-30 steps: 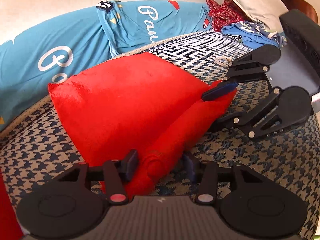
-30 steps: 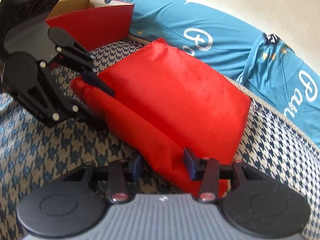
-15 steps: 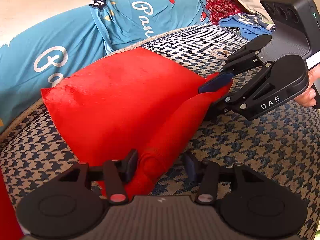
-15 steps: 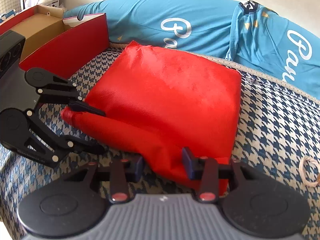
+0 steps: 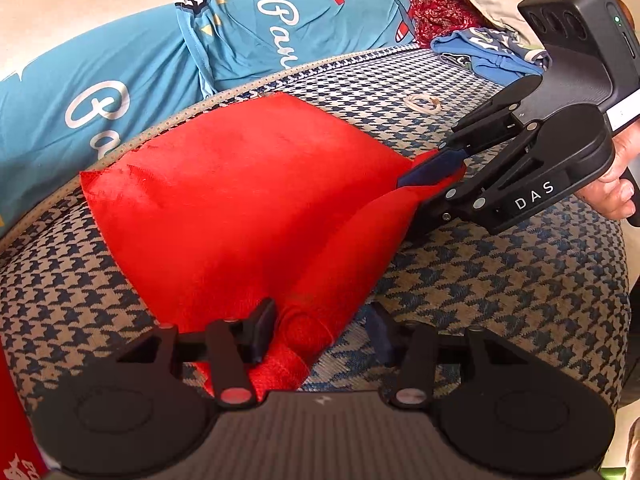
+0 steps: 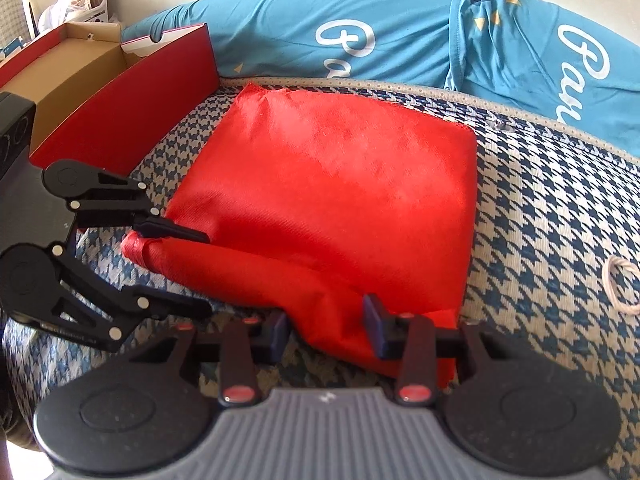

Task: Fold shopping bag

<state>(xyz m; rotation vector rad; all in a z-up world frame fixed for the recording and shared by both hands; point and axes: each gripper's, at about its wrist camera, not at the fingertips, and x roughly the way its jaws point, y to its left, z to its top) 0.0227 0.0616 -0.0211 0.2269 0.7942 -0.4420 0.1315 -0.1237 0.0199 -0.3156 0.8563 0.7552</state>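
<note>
Lying on the houndstooth cushion (image 6: 540, 216), your red shopping bag (image 6: 332, 184) has a rolled near edge. Your left gripper (image 5: 320, 330) and right gripper (image 6: 326, 330) both straddle that roll, spread wide, unclenched. Only the right view shows the red shoebox (image 6: 120, 92); only the left shows "DAS" lettering (image 5: 534, 196).

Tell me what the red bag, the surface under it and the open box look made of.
Red bag: likely non-woven synthetic fabric, matte with slight sheen; fine grain, soft folds. Surface beneath: woven upholstery cloth, blue and cream houndstooth with visible weave. Box: cardboard, plain brown inside, smooth red outside.
</note>
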